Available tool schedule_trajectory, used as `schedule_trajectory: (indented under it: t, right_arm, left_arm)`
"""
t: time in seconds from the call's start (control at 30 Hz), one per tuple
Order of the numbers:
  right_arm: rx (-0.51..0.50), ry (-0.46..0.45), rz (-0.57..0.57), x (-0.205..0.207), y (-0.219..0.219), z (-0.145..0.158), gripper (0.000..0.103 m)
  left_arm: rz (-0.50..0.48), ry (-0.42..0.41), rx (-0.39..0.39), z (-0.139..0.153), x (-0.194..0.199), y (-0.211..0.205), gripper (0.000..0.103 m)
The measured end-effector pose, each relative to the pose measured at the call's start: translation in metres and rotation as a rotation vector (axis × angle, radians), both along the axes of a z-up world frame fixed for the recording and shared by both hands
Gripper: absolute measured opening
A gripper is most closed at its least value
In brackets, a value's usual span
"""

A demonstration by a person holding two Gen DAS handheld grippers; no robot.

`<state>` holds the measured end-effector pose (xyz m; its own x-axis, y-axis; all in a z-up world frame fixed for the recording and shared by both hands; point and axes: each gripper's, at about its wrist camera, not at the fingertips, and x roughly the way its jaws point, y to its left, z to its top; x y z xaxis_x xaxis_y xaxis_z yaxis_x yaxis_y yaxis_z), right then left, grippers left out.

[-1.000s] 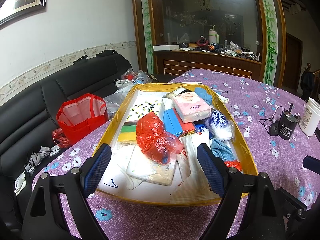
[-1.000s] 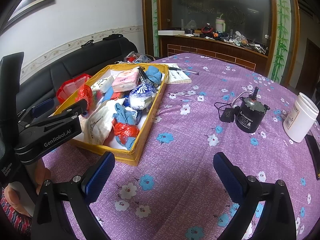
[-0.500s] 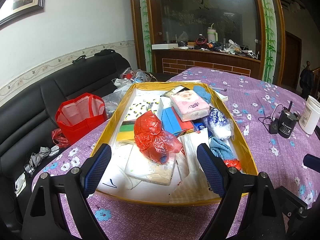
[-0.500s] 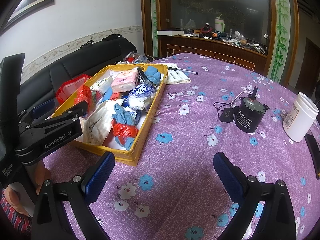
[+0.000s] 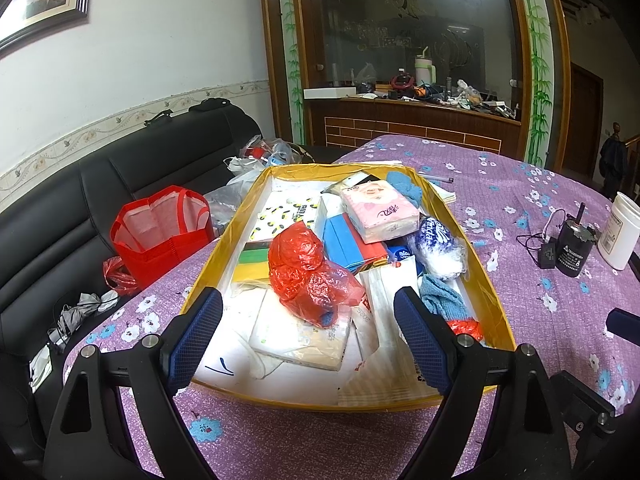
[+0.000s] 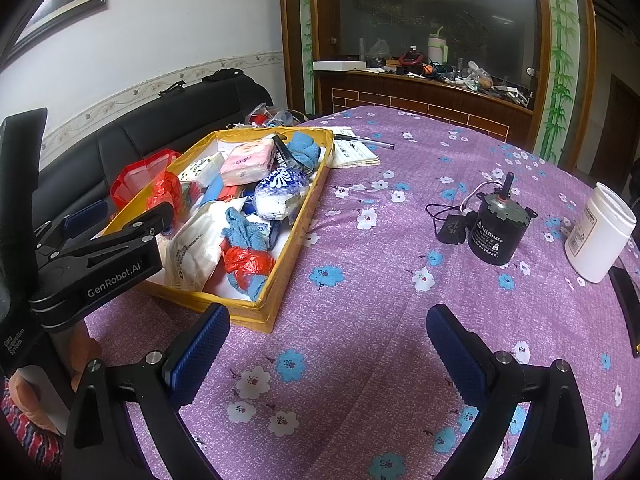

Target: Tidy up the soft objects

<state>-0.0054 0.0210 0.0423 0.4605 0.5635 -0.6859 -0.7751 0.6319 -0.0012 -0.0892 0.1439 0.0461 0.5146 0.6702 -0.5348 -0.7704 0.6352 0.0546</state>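
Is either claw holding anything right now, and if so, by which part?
Nothing is held. The left claw hangs open over the yellow tray, and the right claw is open above the bare tablecloth.

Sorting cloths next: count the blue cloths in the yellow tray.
2 in plain view: one blue cloth at the tray's far corner, another blue cloth near its right wall, beside red plastic. More may lie buried.
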Motion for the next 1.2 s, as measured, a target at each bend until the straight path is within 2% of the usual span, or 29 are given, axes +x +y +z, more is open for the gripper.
schedule_trajectory:
  t: [1.2]
  right_arm:
    - [0.001, 0.004, -0.028, 0.0027, -0.0017, -0.0004, 0.1]
  left_arm:
    - [-0.001, -0.003, -0.001, 0.001, 0.0, -0.0004, 0.089]
